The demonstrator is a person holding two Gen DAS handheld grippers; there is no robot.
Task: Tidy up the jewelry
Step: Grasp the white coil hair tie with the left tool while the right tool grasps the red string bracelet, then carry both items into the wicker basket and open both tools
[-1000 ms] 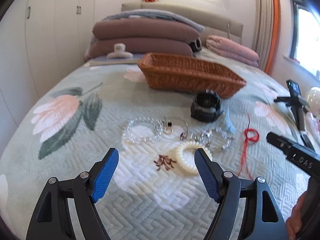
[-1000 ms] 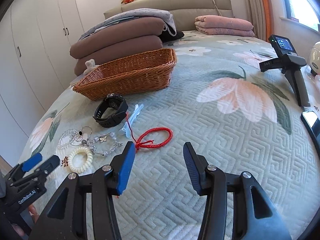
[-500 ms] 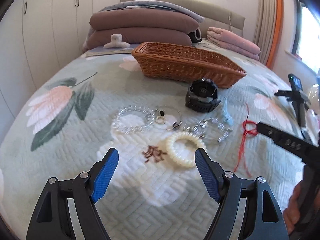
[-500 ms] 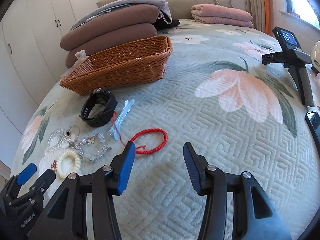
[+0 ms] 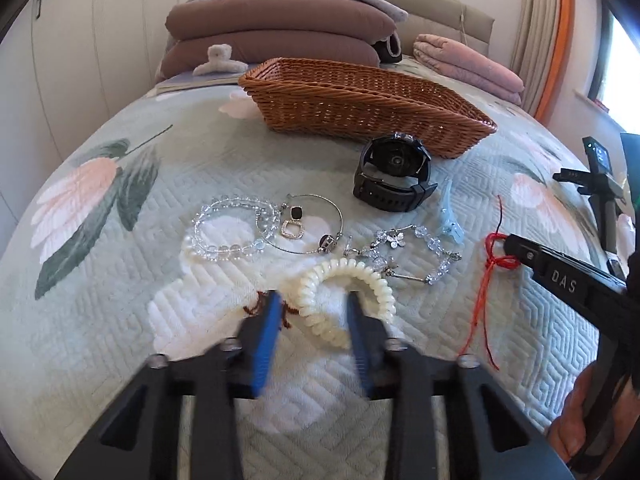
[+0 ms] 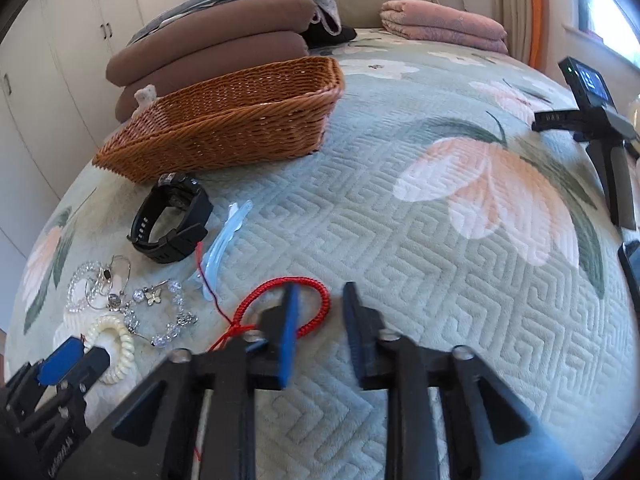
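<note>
Jewelry lies on the bed quilt in front of a brown wicker basket (image 5: 360,100). My left gripper (image 5: 314,316) is partly closed, its jaws straddling the near side of a cream coil bracelet (image 5: 352,280), with a gap still showing. My right gripper (image 6: 320,312) is partly closed around the right side of a red cord bracelet (image 6: 316,286); its left finger sits inside the loop. A black watch (image 5: 394,176), a clear bead bracelet (image 5: 228,232), a thin bangle with charms (image 5: 308,220), a crystal butterfly bracelet (image 5: 408,248) and a pale blue clip (image 5: 450,216) lie between.
Folded brown bedding (image 5: 276,36) and pink blankets (image 5: 468,64) are stacked behind the basket. A black tripod with a small screen (image 6: 592,120) stands at the right, a phone (image 6: 632,264) beside it. Wardrobe doors line the left wall.
Both grippers have moved forward and down onto the quilt and narrowed their jaws, the left around the cream coil bracelet, the right around the red cord bracelet.
</note>
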